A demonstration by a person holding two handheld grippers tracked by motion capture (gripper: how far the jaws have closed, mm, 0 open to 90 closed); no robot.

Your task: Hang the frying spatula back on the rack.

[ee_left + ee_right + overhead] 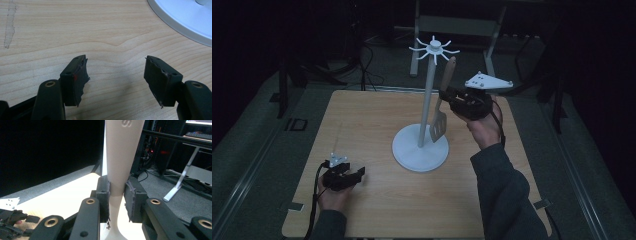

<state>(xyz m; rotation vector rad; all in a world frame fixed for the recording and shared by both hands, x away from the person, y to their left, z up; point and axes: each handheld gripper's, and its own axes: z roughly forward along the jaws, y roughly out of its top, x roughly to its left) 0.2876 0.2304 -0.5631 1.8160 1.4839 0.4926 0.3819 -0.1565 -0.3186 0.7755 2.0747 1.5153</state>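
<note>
Pale wood-grain laminate forms the table (pixel 377 130), its grain running in long wavy bands with a dull scuff streak in the left gripper view. Near its middle I see a white utensil stand (pixel 421 148): a flat round base, a slim upright pole, and a crown of short curved hooks at the top.

My right gripper (pixel 117 195) is clamped on a spatula (pixel 443 100), both black pads pressing the narrow neck of its smooth, light wooden handle, which widens upward to a rounded end bearing an embossed mark. In the high view the spatula hangs nearly upright, lifted off the table just beside the pole, on the pole's right. Its handle end reaches close under the hooks, and its slotted, flat metallic blade hangs over the base; I cannot tell whether the blade touches the base. A grey three-cornered plate tops this gripper.

My left gripper (pixel 116 80) rests low at the near left of the table, well apart from the stand. Its jaws stand wide apart with bare wood between them. The pads (pixel 160 80) are matte black rubber with ragged, torn edges, and the rim of the stand's white base curves across the upper right corner of that view.
</note>
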